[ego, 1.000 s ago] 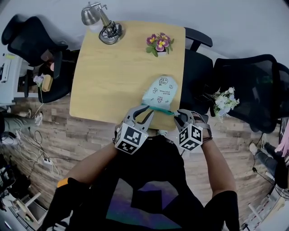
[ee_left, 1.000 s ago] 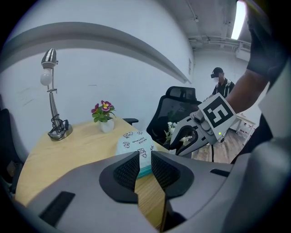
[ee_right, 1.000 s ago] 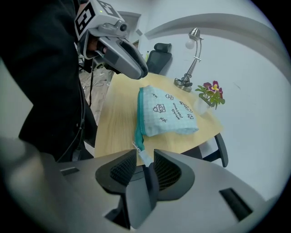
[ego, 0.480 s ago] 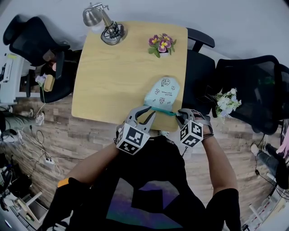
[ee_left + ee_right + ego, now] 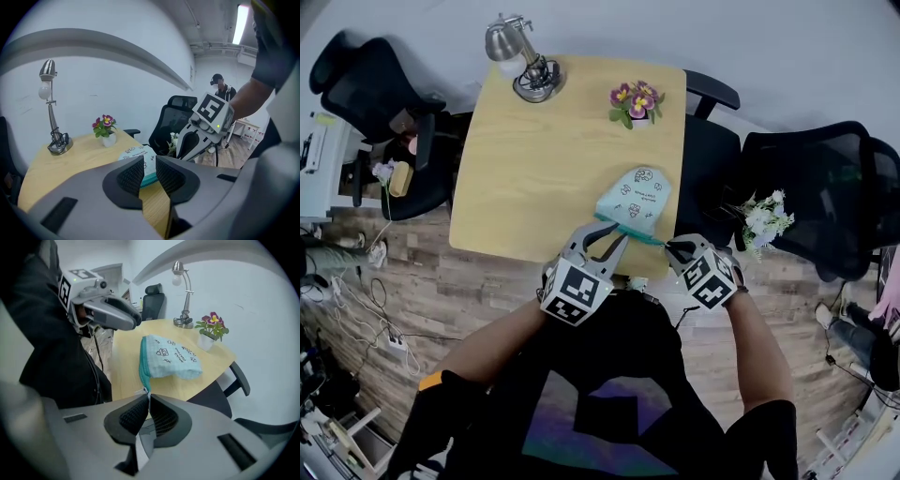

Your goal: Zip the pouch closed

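A pale teal pouch [image 5: 635,195] with small prints lies at the near right corner of the wooden table [image 5: 534,169]. Its darker teal zipper edge [image 5: 628,230] faces me. My left gripper [image 5: 612,230] is at the left end of that edge, and the pouch corner [image 5: 149,177] sits between its narrowly spaced pads. My right gripper [image 5: 675,248] is at the right end, just off the table. Its jaws are closing and pinch the zipper pull [image 5: 145,391] at the tip of the zipper [image 5: 143,369]. The pouch [image 5: 171,357] lies just beyond them.
A metal desk lamp [image 5: 520,61] and a small potted flower [image 5: 635,98] stand at the table's far edge. Black office chairs [image 5: 366,84] [image 5: 811,187] flank the table, and a white bouquet [image 5: 759,216] lies on the right. The floor is wood planks.
The right gripper's jaws have gone from wide open to nearly shut on the zipper's end, and it has shifted a little right and toward me. The left gripper has stayed in place.
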